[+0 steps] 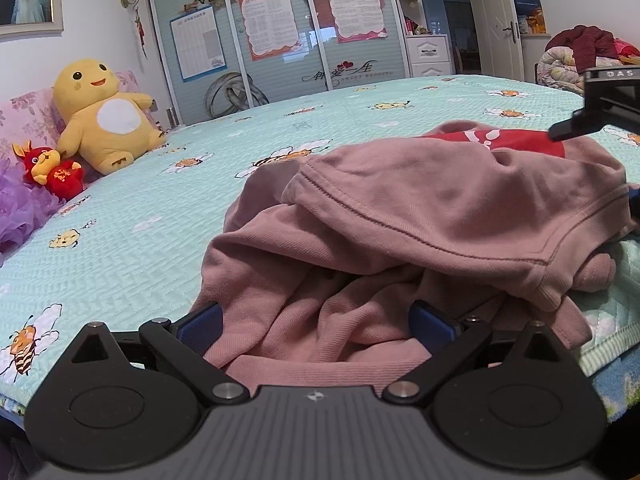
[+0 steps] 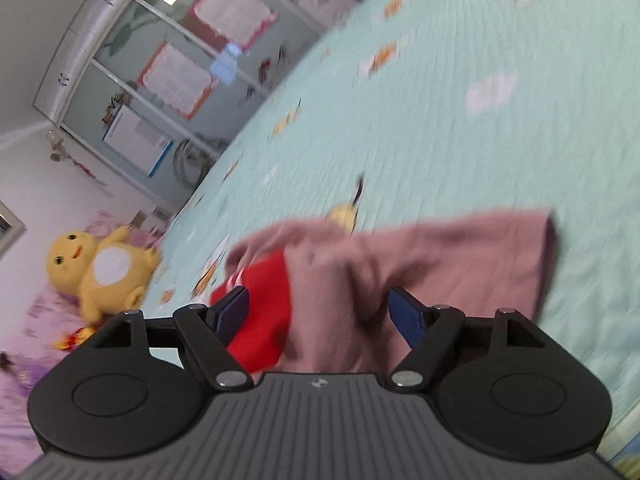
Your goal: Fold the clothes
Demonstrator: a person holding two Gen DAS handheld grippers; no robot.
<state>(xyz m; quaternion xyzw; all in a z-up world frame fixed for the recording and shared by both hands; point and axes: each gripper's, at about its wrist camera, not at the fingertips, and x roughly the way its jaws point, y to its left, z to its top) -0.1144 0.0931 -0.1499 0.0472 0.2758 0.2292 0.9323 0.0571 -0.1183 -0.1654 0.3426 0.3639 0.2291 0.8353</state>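
**Pink top still a heap, folding barely begun**

I have both tongs at the near edge of the bed (image 1: 168, 216), and the pink garment (image 1: 440, 216) lies bunched right ahead of them. My left tongs (image 1: 316, 324) stand wide, with rumpled pink cloth lying between the blue pads (image 1: 200, 324); I cannot see the pads pressing on it, so I read that as open over the fabric, not a grip. A hemmed edge is flopped over the heap just beyond those tips, and a red printed patch (image 1: 516, 140) shows on the far side. My right tongs (image 2: 320, 314) also stand wide, with the cloth between and just beyond the pads, nothing pinched; that view is smeared, so the finer folds are lost to me. From the left camera I catch the right tool's black tip hovering over the red patch.

As I judge it, nothing is folded yet: no flat panel, no squared edge, sleeves tangled underneath. Left to do: spread it flat, then make the folds. The yellow plush toy (image 1: 104, 120) sits well beyond and to the left
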